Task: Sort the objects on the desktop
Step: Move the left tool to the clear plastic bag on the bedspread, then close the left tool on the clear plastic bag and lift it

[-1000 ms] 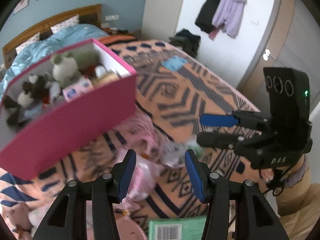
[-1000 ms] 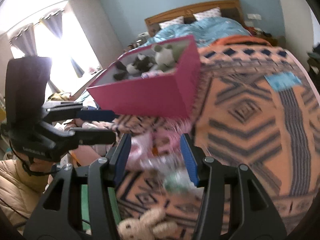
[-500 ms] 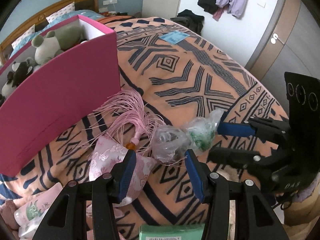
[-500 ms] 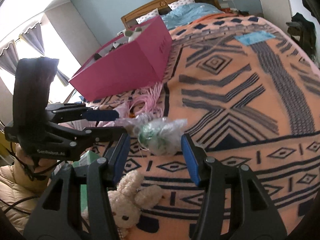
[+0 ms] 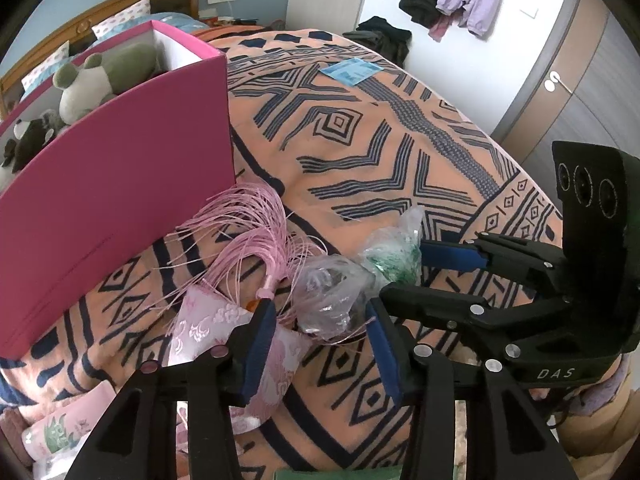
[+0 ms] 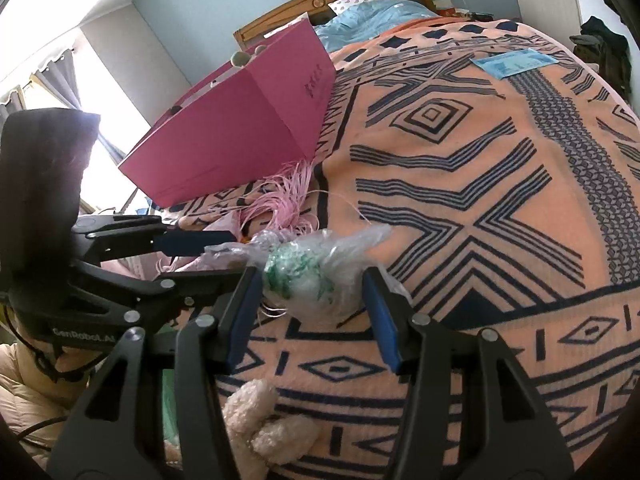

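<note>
Both grippers spread wide, gripping nothing. Left gripper [image 5: 320, 344] straddles the clear plastic bag [image 5: 332, 300]; right gripper [image 6: 310, 312] straddles the green-filled bag [image 6: 308, 276] just beside it. Both bags lie on the patterned blanket [image 6: 500, 200], in front of the pink box [image 5: 120, 184], touching the pink tassel [image 5: 248, 232].

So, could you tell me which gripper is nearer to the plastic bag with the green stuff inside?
Right. The right gripper is open with the green bag between its fingers; the left gripper sits beside it, open around a clear bag.
</note>
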{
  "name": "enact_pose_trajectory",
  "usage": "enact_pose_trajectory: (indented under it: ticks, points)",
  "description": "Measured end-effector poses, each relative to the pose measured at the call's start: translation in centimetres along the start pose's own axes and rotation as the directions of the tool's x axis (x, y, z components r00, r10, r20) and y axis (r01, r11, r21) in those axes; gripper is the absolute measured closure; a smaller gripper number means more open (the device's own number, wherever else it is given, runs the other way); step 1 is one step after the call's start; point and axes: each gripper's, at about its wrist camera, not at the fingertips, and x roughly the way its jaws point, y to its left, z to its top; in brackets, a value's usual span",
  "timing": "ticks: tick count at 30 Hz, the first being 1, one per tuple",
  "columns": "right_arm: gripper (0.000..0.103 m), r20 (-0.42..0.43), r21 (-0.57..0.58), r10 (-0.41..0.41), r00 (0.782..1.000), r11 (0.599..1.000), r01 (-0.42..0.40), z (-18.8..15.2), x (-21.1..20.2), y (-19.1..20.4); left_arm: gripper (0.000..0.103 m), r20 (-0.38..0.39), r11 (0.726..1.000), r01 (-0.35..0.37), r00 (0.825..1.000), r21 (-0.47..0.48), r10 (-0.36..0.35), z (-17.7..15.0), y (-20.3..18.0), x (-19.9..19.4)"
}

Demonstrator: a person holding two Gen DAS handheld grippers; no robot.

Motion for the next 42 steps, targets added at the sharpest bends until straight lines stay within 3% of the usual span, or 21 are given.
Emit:
enact_pose_trajectory:
  ticks: [6, 9, 11, 12, 18, 20, 22, 25, 30, 42]
  points:
    - [0.059, 0.0, -0.011, 0.008, 1.0, 1.0, -0.008, 0.5, 0.1, 0.0, 0.066, -0.021, 1.0, 0.03, 0.999, -0.005, -0.031, 0.5, 0.2, 0.7]
    - [0.06, -0.013, -0.011, 0.011, 1.0, 1.0, -0.011, 0.7, 0.3, 0.0, 0.066, -0.03, 0.999, 0.042, 0.999, -0.015, -0.043, 0.6, 0.4, 1.1]
    - [0.054, -0.01, 0.01, 0.028, 1.0, 1.0, -0.028, 1.0, 0.3, -0.2, 0.066, -0.03, 0.999, 0.05, 0.998, -0.022, -0.05, 0.8, 0.5, 1.1]
    - [0.044, -0.001, 0.03, 0.05, 0.999, 0.998, -0.05, 1.2, 0.2, -0.4, 0.066, -0.031, 0.998, 0.052, 0.998, -0.024, -0.053, 0.8, 0.6, 1.1]
    - [0.042, -0.006, 0.044, 0.061, 0.998, 0.997, -0.061, 2.4, 1.1, -0.6, 0.068, -0.032, 0.997, 0.062, 0.997, -0.052, -0.064, 1.0, 1.3, 1.5]
    - [0.045, -0.015, 0.03, 0.052, 0.999, 0.998, -0.052, 2.4, 1.6, -0.6, 0.067, -0.034, 0.996, 0.069, 0.997, -0.055, -0.071, 1.0, 1.4, 1.6]
    - [0.059, -0.032, 0.038, 0.057, 0.998, 0.998, -0.056, 2.3, 2.0, -0.9, 0.067, -0.036, 0.996, 0.07, 0.997, -0.053, -0.072, 1.0, 1.4, 1.8]
    - [0.066, -0.031, 0.045, 0.068, 0.997, 0.997, -0.067, 2.2, 2.3, -1.2, 0.068, -0.033, 0.995, 0.078, 0.996, -0.059, -0.08, 1.0, 1.4, 1.8]
    - [0.069, -0.003, 0.046, 0.079, 0.997, 0.996, -0.078, 2.1, 1.5, -1.1, 0.071, -0.013, 0.991, 0.109, 0.994, -0.079, -0.111, 0.9, 1.6, 1.2]
    - [0.069, 0.081, 0.006, 0.121, 0.989, 0.992, -0.122, 3.1, -1.7, 0.9, 0.071, 0.104, 0.995, 0.097, 0.99, -0.032, -0.093, 0.8, 0.9, -3.5]
